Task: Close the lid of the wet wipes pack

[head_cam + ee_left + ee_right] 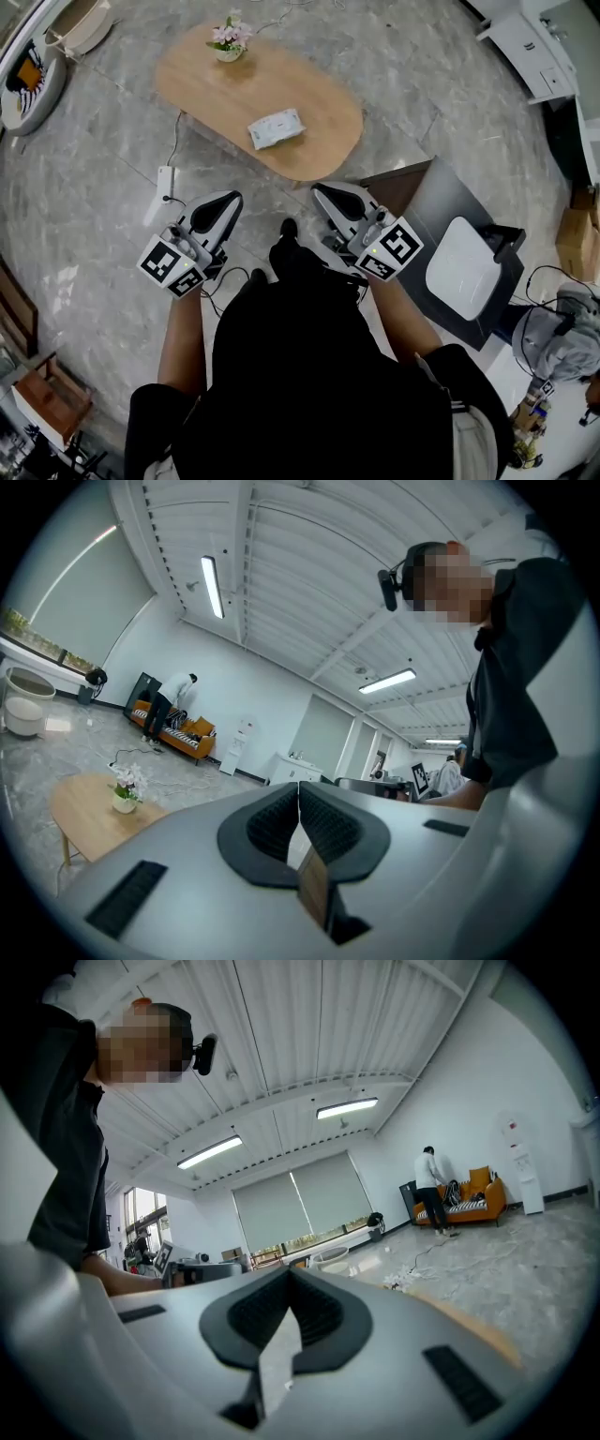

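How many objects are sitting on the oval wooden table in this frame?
2. The wet wipes pack lies toward the near right end of the wooden table; a small pot of flowers stands at its far edge. Neither seems to hide anything.

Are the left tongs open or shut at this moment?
Shut. The left gripper view shows the left tongs with their jaws touching at the tips and nothing held between them.
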### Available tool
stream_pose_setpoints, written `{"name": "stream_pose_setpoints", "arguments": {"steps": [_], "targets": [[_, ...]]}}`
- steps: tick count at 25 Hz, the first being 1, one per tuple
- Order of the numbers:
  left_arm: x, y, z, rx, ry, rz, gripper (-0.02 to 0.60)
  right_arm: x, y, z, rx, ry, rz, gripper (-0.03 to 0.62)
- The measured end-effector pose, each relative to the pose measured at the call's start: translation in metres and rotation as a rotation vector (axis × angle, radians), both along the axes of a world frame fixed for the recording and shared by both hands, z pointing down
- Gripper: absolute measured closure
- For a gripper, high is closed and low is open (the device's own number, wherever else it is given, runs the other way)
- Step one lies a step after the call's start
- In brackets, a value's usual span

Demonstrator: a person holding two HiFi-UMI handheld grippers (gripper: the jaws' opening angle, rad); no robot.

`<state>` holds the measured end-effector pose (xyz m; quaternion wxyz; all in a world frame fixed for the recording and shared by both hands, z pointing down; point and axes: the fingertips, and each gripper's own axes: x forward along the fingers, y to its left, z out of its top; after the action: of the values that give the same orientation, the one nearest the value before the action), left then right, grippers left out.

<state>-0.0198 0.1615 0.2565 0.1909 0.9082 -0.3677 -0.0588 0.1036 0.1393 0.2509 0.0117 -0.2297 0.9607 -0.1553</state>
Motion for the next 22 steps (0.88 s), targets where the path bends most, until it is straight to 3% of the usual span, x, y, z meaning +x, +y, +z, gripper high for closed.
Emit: {"name": "stream_pose_setpoints", "arguments": {"steps": [10,18,22], "targets": [[0.022,-0.082,0.018,-0.045,-0.062,-0.047,0.565,0.027,-0.092,0.011,-0.033,-0.022,-0.035,0.583],[0.002,-0.118,0.057,-0.088,-0.103,-0.063,0.565,0.005,-0.135,0.046,-0.082,-0.007,-0.041,0.583],[-0.018,-0.142,0.097,-0.139,-0.075,-0.054,0.565,-0.018,-0.159,0.078,-0.128,0.026,-0.045,0.583]]}}
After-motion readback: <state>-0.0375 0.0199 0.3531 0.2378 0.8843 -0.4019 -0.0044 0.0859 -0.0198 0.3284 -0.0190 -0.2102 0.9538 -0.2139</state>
